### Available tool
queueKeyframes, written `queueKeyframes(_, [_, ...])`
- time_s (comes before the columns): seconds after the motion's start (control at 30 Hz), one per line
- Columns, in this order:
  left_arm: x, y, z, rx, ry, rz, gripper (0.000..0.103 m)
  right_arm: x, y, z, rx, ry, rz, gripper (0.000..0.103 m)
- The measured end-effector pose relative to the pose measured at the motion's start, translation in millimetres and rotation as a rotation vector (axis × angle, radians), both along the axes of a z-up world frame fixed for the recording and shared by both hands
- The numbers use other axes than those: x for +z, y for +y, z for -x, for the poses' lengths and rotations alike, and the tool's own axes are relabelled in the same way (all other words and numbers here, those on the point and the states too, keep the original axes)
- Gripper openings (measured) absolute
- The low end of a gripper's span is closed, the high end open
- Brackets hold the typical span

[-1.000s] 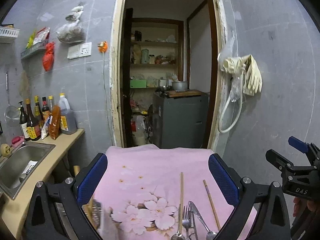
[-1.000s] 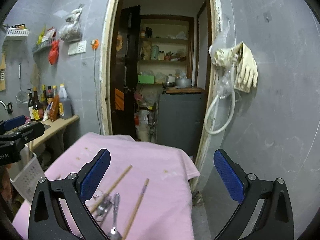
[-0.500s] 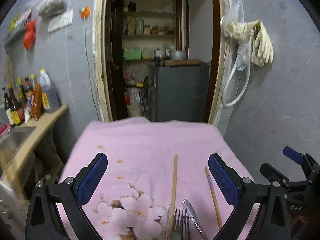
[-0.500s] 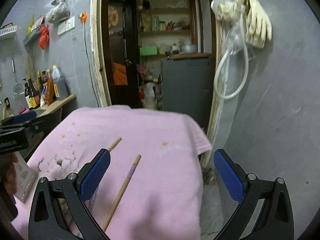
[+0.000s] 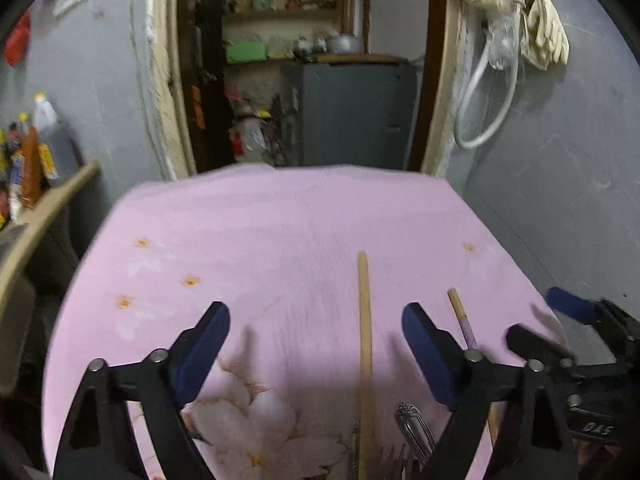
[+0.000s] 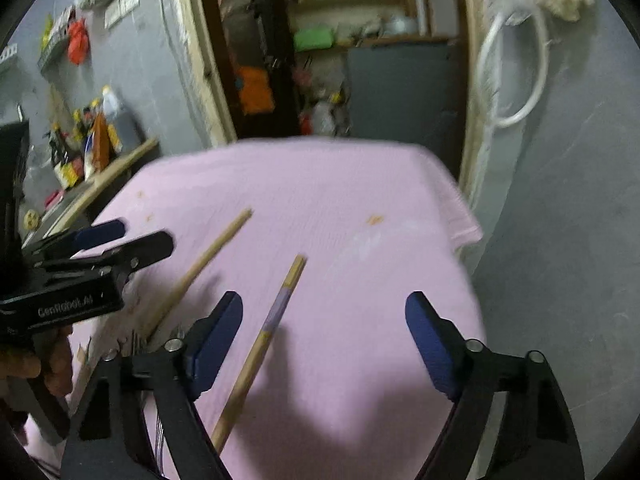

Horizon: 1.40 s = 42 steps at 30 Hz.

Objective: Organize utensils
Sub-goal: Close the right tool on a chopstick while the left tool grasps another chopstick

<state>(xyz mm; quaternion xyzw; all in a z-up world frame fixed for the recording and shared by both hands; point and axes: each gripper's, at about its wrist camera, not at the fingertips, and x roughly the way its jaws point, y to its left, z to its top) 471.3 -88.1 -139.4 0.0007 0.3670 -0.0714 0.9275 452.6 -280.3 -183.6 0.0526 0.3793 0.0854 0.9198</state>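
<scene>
While both tongs are closing with nothing pinched yet, I'd line the right tongs [image 6: 320, 340] squarely over the purple-banded chopstick [image 6: 276, 312] lying on the pink cloth [image 6: 360, 200], and the left tongs [image 5: 316, 352] over the plain chopstick [image 5: 364, 320].

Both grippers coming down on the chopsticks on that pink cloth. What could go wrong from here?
1. The left gripper and right gripper are closing side by side and may collide.
2. The plain chopstick lies next to a fork and a metal handle; a grab could drag them.
3. The soft pink cloth may bunch, rolling the purple-banded chopstick off.
</scene>
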Motion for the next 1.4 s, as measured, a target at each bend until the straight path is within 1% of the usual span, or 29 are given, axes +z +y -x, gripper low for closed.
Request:
queueKeyframes(0.03, [-3.6, 1.7, -4.5, -0.022, 0.020, 0.027, 0.075, -3.7, 0.6, -3.6, 0.012, 0.020, -0.016, 0.060])
queueKeyframes(0.1, [-10.4, 4.6, -13.4, -0.047, 0.058, 0.075, 0.067, -11.0, 4.1, -10.3, 0.029, 0.060, -0.022, 0.058])
queueKeyframes(0.13, [-13.4, 5.7, -17.3, -0.057, 0.074, 0.094, 0.063, -14.3, 5.9, -11.8, 0.035, 0.072, -0.024, 0.052])
queueKeyframes(0.17, [-16.3, 6.7, -21.7, -0.068, 0.090, 0.113, 0.060, -17.0, 8.4, -13.3, 0.041, 0.082, -0.023, 0.050])
queueKeyframes(0.23, [-20.4, 7.5, -27.9, -0.083, 0.115, 0.130, 0.051, -19.6, 15.2, -16.0, 0.044, 0.090, -0.006, 0.048])
queueKeyframes(0.27, [-23.0, 5.7, -32.3, -0.091, 0.131, 0.125, 0.049, -21.3, 17.7, -17.8, 0.045, 0.094, 0.002, 0.048])
queueKeyframes(0.3, [-25.4, 4.2, -35.8, -0.096, 0.144, 0.115, 0.044, -21.5, 20.5, -19.3, 0.045, 0.096, 0.011, 0.046])
queueKeyframes(0.33, [-27.6, 1.8, -39.1, -0.103, 0.163, 0.104, 0.040, -21.5, 22.9, -20.8, 0.043, 0.098, 0.021, 0.042])
queueKeyframes(0.37, [-29.0, -0.7, -43.1, -0.107, 0.171, 0.090, 0.038, -21.6, 25.6, -23.4, 0.041, 0.103, 0.033, 0.040])
queueKeyframes(0.43, [-28.8, -6.0, -47.7, -0.123, 0.182, 0.064, 0.036, -20.7, 31.6, -29.2, 0.034, 0.114, 0.064, 0.035])
queueKeyframes(0.5, [-30.0, -16.5, -53.6, -0.161, 0.211, 0.017, 0.036, -19.4, 38.1, -34.8, 0.032, 0.122, 0.087, 0.033])
queueKeyframes(0.6, [-28.3, -33.0, -61.1, -0.198, 0.215, -0.085, 0.036, -16.9, 45.7, -37.3, 0.044, 0.127, 0.114, 0.033])
queueKeyframes(0.63, [-27.6, -36.3, -62.6, -0.208, 0.216, -0.096, 0.031, -16.3, 47.5, -37.7, 0.045, 0.128, 0.117, 0.030])
queueKeyframes(0.67, [-25.8, -35.9, -64.7, -0.206, 0.221, -0.086, 0.027, -15.1, 45.9, -36.5, 0.042, 0.130, 0.115, 0.027])
queueKeyframes(0.73, [-24.5, -31.5, -69.0, -0.184, 0.232, -0.063, 0.013, -13.1, 41.9, -35.7, 0.036, 0.137, 0.096, 0.016])
queueKeyframes(0.8, [-23.4, -25.7, -72.6, -0.174, 0.255, -0.031, 0.010, -11.7, 36.6, -35.9, 0.036, 0.153, 0.043, 0.010])
queueKeyframes(0.9, [-19.8, -20.4, -73.7, -0.144, 0.304, 0.005, 0.009, -11.7, 22.0, -37.2, 0.015, 0.201, -0.061, 0.007])
queueKeyframes(0.97, [-12.7, -19.4, -66.7, -0.134, 0.293, 0.012, 0.009, -6.9, 11.3, -32.4, -0.002, 0.210, -0.140, 0.006])
queueKeyframes(1.07, [15.8, -16.2, -47.7, -0.135, 0.223, 0.034, 0.007, 11.8, 5.0, -16.7, -0.016, 0.174, -0.198, 0.006])
queueKeyframes(1.17, [42.1, -8.6, -28.2, -0.130, 0.168, 0.065, 0.007, 31.6, 4.5, 2.5, -0.021, 0.127, -0.216, 0.006])
queueKeyframes(1.3, [70.1, 6.4, 0.8, -0.129, 0.121, 0.102, 0.007, 61.1, 1.9, 32.5, -0.035, 0.058, -0.232, 0.005])
queueKeyframes(1.4, [95.9, 16.5, 31.4, -0.132, 0.059, 0.109, 0.006, 93.1, 7.7, 60.1, -0.038, -0.023, -0.215, 0.005])
